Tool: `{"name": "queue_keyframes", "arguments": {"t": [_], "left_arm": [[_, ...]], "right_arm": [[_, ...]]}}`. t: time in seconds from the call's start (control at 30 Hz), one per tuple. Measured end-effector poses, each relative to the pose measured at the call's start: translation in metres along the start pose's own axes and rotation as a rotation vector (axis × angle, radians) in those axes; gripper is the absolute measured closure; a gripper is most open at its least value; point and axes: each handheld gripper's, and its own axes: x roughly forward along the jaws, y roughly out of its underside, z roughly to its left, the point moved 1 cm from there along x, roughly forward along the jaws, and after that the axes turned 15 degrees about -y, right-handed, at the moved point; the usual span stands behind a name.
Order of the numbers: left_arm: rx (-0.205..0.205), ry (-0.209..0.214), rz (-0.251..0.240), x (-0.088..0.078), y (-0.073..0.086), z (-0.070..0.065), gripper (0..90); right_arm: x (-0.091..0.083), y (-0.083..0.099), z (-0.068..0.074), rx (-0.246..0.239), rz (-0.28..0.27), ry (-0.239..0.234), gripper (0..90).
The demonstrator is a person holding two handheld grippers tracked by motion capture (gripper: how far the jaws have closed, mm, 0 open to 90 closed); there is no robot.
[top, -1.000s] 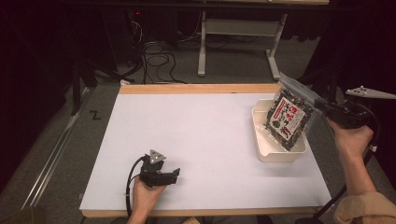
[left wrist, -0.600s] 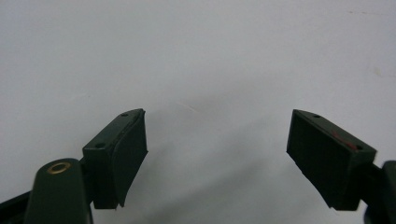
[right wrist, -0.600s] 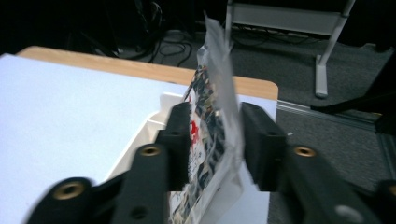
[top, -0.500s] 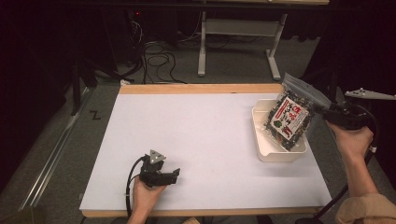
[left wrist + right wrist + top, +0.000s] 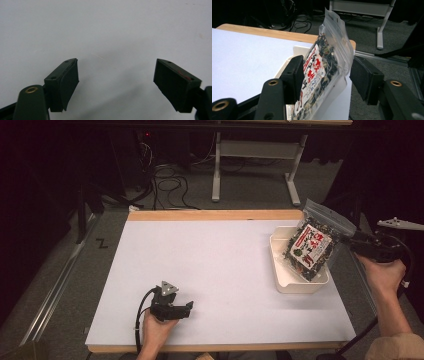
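Releasing the snack bag [image 5: 311, 249] into the white bin [image 5: 283, 285]: right gripper [image 5: 324, 77] jaws just opened wide around it; next, back away from bin; left gripper [image 5: 188, 309] half-open, empty

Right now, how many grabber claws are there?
2. The left gripper rests low on the white table, near its front edge, jaws apart with nothing between. The right gripper is at the table's right side, open around the bag leaning in the tub.
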Motion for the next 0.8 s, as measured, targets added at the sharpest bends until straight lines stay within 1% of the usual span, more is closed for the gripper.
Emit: {"name": "queue_keyframes", "arguments": {"t": [0.03, 0.13, 0.3, 0.33, 0.37, 0.5, 0.53, 0.57, 0.6, 0.63, 0.7, 0.73, 0.8], "left_arm": [[-0.002, 0.002, -0.001, 0.000, 0.000, 0.000, 20.6], [-0.002, 0.004, -0.004, 0.000, 0.000, 0.001, 20.6], [0.002, 0.004, -0.008, -0.001, 0.000, -0.001, 20.6], [0.002, 0.004, -0.008, -0.001, 0.000, -0.001, 20.6], [0.000, 0.004, -0.010, -0.002, 0.000, -0.001, 20.6], [0.000, 0.006, -0.011, -0.002, -0.001, -0.001, 20.6], [0.000, 0.006, -0.011, -0.002, -0.001, -0.001, 20.6], [0.001, 0.006, -0.011, -0.002, -0.001, -0.001, 20.6], [0.002, 0.006, -0.012, -0.002, -0.001, -0.001, 20.6], [0.003, 0.009, -0.014, -0.003, 0.000, -0.001, 20.6], [0.000, 0.008, -0.021, -0.004, 0.000, -0.001, 20.7], [0.000, 0.008, -0.021, -0.004, 0.000, -0.001, 20.7], [0.002, 0.010, -0.020, -0.004, -0.001, -0.001, 20.7]], "right_arm": [[-0.001, 0.001, 0.000, 0.008, -0.001, 0.001, 44.8], [-0.007, 0.003, 0.001, 0.004, -0.025, -0.011, 44.6], [-0.015, 0.007, 0.012, -0.021, -0.046, -0.035, 44.5], [-0.015, 0.007, 0.012, -0.021, -0.046, -0.035, 44.5], [-0.016, 0.009, 0.020, -0.035, -0.052, -0.048, 44.3], [-0.016, 0.014, 0.032, -0.064, -0.069, -0.078, 43.0], [-0.016, 0.014, 0.032, -0.064, -0.069, -0.078, 43.0], [-0.016, 0.017, 0.040, -0.075, -0.077, -0.101, 42.2], [-0.016, 0.017, 0.040, -0.075, -0.077, -0.101, 42.2], [-0.015, 0.021, 0.048, -0.082, -0.082, -0.120, 41.2], [-0.014, 0.024, 0.054, -0.086, -0.091, -0.136, 40.9], [-0.014, 0.024, 0.054, -0.086, -0.091, -0.136, 40.9], [-0.013, 0.028, 0.061, -0.100, -0.098, -0.154, 40.9]]}}
